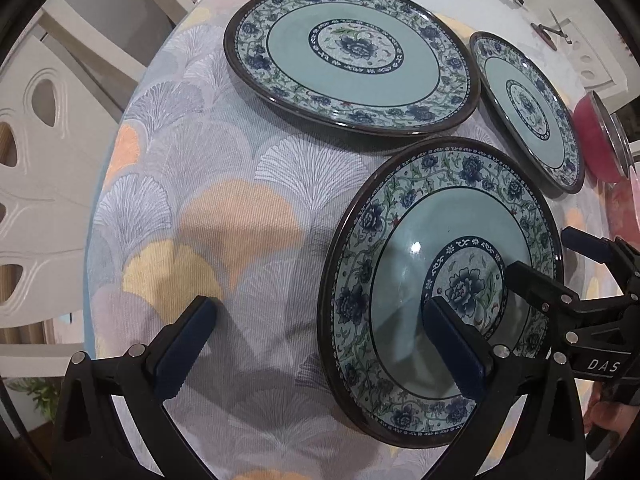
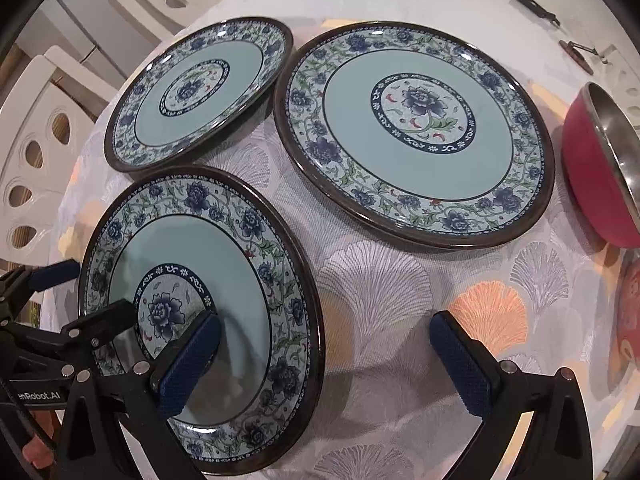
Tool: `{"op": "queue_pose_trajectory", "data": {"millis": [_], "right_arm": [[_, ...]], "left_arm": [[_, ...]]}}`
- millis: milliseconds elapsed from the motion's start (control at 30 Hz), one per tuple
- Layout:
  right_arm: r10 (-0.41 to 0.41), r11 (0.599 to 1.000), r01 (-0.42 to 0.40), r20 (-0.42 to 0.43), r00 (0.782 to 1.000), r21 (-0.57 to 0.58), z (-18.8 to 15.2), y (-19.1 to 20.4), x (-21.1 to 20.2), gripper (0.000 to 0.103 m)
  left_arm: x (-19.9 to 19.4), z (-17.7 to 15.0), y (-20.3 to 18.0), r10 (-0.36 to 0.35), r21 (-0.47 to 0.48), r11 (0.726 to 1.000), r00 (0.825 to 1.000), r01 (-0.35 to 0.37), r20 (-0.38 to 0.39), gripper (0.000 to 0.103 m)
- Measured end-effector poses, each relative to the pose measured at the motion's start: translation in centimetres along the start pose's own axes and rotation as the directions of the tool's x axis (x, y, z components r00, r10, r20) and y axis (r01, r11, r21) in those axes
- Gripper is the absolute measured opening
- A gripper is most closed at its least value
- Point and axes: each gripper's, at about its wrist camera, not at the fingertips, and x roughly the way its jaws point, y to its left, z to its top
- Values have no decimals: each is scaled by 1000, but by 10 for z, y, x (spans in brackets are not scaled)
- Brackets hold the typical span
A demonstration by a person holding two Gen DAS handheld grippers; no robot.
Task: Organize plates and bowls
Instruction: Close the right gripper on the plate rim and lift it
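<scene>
Three blue-and-teal floral plates lie flat on a round table with a fan-pattern cloth [image 1: 240, 200]. The nearest plate [image 1: 400, 248] [image 2: 224, 248] sits between both grippers. My left gripper [image 1: 324, 336] is open, one finger over the cloth and the other over the plate, so it straddles the left rim. My right gripper [image 2: 326, 360] is open and straddles the opposite rim in the same way. A second plate [image 1: 352, 56] [image 2: 200, 88] lies beyond it, and a third plate [image 1: 528, 108] [image 2: 416, 132] to the right. A red bowl [image 1: 596, 140] [image 2: 592, 184] with a metal inside stands at the far right.
White chairs [image 1: 36, 160] [image 2: 40, 152] stand close around the table's left side. Small dark tools [image 2: 536, 6] lie at the far right of the table. A pink patterned object [image 2: 628, 320] shows partly at the right edge. Bare cloth [image 2: 400, 280] lies between the plates and the bowl.
</scene>
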Motion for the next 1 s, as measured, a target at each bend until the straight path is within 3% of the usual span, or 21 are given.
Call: {"op": "queue_pose_trajectory", "data": {"millis": [100,167,233,300,600,833,1000], "right_arm": [[9,1000,-9,-20,1000,-8,2,3,2,101],[13,1000,-13,-21,1000,-19,1,5,0,93],[24,999,-24,-10,1000,-29,-1,9,-6,69],[48,998,-48,8,999,-35,-6,13,-12,53],[71,997,-71,9,997,-27,-20,24,-16,46],[99,995,-99,11,995,24,-38,22,-19,45],[85,996,-85,1,996,35,-49,19,-21,45]], "left_arm": [[-3,-2,-4,8,-4,1000,1000,-8,20,103],[-6,-6,-5,15,-8,1000,999,-15,42,103],[-8,-11,-5,7,-8,1000,998,-6,58,100],[-13,-17,-10,5,6,1000,997,-6,78,94],[-34,-35,-35,-25,85,996,995,17,95,60],[-48,-52,-55,-55,170,985,996,41,77,58],[-52,-62,-67,-38,209,978,998,25,59,58]]}}
